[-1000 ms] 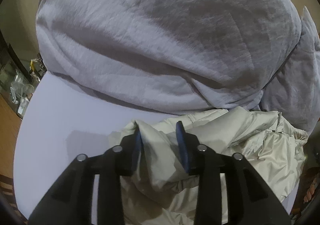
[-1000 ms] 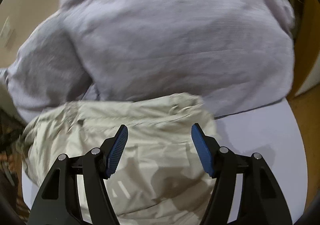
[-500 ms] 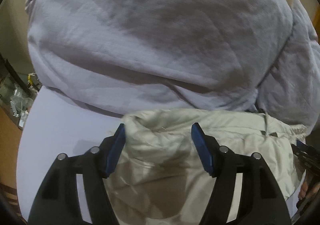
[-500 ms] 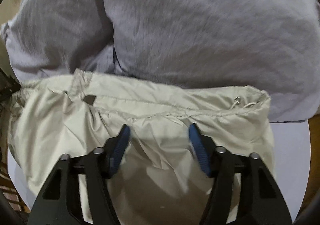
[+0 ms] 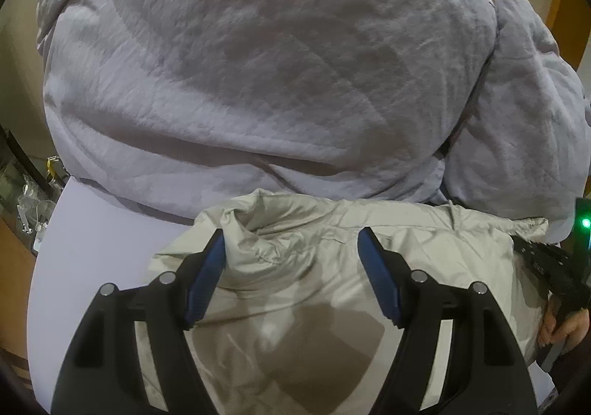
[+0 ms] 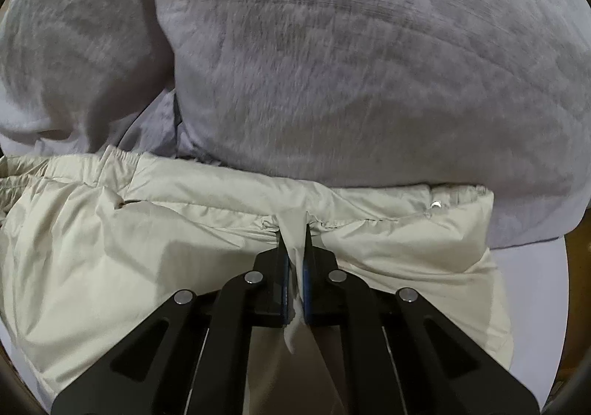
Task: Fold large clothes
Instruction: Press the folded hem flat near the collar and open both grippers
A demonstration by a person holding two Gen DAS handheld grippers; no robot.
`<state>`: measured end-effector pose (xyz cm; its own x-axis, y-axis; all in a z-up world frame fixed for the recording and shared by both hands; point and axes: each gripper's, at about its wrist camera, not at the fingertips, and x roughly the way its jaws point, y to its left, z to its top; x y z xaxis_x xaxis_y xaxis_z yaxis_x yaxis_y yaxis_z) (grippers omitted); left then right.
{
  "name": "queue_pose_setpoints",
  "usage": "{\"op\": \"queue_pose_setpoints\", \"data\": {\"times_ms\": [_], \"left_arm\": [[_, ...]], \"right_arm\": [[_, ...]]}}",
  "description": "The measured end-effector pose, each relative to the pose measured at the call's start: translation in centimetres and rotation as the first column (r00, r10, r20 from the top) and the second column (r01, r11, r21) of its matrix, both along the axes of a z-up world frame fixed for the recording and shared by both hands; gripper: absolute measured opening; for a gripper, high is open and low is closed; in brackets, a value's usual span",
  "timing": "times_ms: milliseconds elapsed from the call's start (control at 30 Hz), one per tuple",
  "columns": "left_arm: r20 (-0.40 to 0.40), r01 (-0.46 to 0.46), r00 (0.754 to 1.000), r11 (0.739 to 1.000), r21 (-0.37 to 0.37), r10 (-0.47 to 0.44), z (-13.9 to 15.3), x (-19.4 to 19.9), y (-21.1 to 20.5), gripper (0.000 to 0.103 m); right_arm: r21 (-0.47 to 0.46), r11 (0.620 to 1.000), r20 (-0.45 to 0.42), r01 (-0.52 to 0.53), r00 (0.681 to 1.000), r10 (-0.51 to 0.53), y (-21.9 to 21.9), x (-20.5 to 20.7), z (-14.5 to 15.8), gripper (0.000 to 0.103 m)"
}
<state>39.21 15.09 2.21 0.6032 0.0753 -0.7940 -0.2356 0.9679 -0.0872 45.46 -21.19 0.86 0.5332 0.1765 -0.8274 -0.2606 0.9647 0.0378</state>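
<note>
Cream padded garment, shiny and puffy, with an elastic-gathered edge and a small metal snap; lies crumpled on a pale lilac tabletop, directly under and ahead of both grippers. Right gripper: jaws pinched tight on a raised fold of the cream fabric along a stitched seam, a strip of cloth squeezed out between the blue pads. Left gripper: jaws opening, pads standing wide apart over a rumpled ridge of the same garment, the fabric between them but not pressed by either pad. Grey quilted garment: large, bulky mound just beyond the cream one, filling the far side of both views and overlapping its far edge. A person's hand grasps a dark handle at the left gripper's right.
</note>
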Motion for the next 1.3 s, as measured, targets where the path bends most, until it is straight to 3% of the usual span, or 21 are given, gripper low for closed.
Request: {"op": "queue_pose_setpoints", "data": {"times_ms": [367,567,833,1067,1133,1300], "left_arm": [[0.073,0.032,0.997,0.999,0.003,-0.032,1.9,-0.3,-2.5,0.072],[0.081,0.108,0.991,0.994,-0.021,-0.106,2.3,-0.3,-4.6,0.073],[0.007,0.145,0.989,0.989,-0.024,-0.145,-0.7,1.0,-7.0,0.073],[-0.079,0.074,0.994,0.997,0.033,-0.072,-5.3,2.3,-6.5,0.074],[-0.085,0.054,0.995,0.997,0.049,-0.05,-6.2,2.6,-6.2,0.074],[-0.093,0.031,0.995,0.997,0.077,-0.024,-7.6,3.1,-5.7,0.076]], "right_arm": [[-0.047,0.998,0.013,0.043,0.999,-0.042,1.7,2.0,-2.1,0.005],[-0.056,0.997,0.016,0.048,0.999,-0.048,0.8,-0.1,-2.9,0.006],[-0.058,0.997,0.012,0.049,0.999,-0.049,2.2,0.4,-5.5,0.006],[-0.037,0.998,0.009,0.058,0.998,-0.057,1.3,0.3,-5.5,0.008],[-0.021,0.998,0.01,0.062,0.998,-0.062,1.0,0.1,-5.4,0.011],[-0.008,0.997,0.012,0.079,0.997,-0.079,0.4,-0.8,-5.0,0.029]]}}
